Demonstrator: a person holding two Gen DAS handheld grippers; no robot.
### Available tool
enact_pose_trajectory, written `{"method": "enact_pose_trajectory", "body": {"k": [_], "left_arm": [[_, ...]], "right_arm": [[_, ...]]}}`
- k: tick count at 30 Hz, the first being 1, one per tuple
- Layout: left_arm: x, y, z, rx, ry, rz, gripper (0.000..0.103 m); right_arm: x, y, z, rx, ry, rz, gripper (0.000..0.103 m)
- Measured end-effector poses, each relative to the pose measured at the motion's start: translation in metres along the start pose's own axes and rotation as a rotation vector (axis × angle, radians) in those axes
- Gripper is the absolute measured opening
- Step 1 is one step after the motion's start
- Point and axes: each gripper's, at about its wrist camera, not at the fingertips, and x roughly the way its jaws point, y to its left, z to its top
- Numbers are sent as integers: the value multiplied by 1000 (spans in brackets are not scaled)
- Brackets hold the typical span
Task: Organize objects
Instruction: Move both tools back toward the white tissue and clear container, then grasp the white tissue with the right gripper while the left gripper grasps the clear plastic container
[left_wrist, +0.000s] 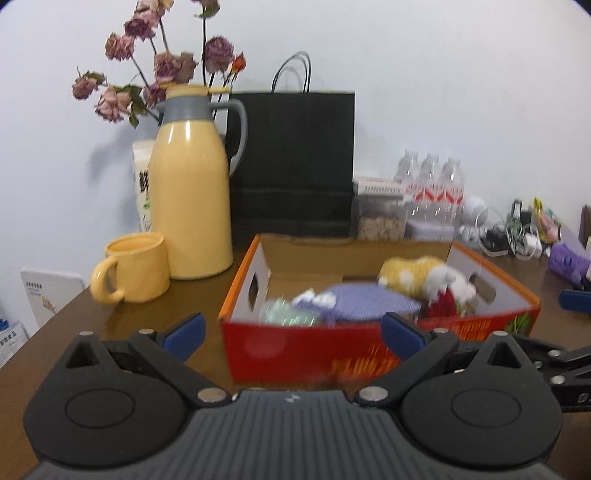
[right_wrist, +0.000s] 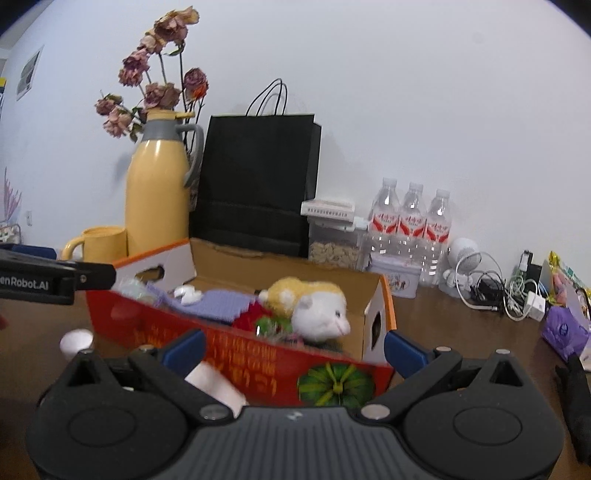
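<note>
**Both grippers spread wide at the box**

Left view: my left gripper (left_wrist: 293, 334) gapes wide, holding nothing; the box (left_wrist: 295, 350) sits just beyond, flask (left_wrist: 190, 192) far left.

Right view: my right gripper (right_wrist: 295, 349) gapes wide too, near the box (right_wrist: 236, 343) holding a plush (right_wrist: 314, 306).

We note an open red cardboard box (left_wrist: 317, 347) with an orange rim and white inner walls with hand-hole cutouts, standing upright on the brown table; a green pumpkin print marks its near face toward the right end in the right wrist view. Inside, at the right, a yellow-and-white plush toy (right_wrist: 314, 306) lies on its side, face to the right. A purple knitted cloth (left_wrist: 369, 302) lies flat mid-box, a small white item (right_wrist: 188, 293) on its left edge. A red item (right_wrist: 255, 314) sits just beside the plush. A pale green object (left_wrist: 288, 314), blurred, occupies the near-left corner.
</note>
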Motion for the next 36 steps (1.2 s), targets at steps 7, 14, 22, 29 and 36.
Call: {"method": "enact_pose_trajectory", "body": {"k": [7, 14, 22, 29, 36], "left_arm": [[-7, 14, -20, 11, 88, -9, 103], [-8, 24, -26, -24, 115, -1, 103], [-9, 25, -25, -32, 112, -7, 103], [-10, 26, -24, -40, 112, -14, 103], [-8, 27, -25, -42, 122, -10, 103]], "right_arm": [[-17, -1, -22, 11, 57, 68, 103], [-17, 9, -29, 8, 99, 121, 103], [3, 3, -25, 113, 166, 227, 81], [29, -9, -28, 168, 249, 241, 80], [35, 12, -26, 46, 266, 235, 62]]}}
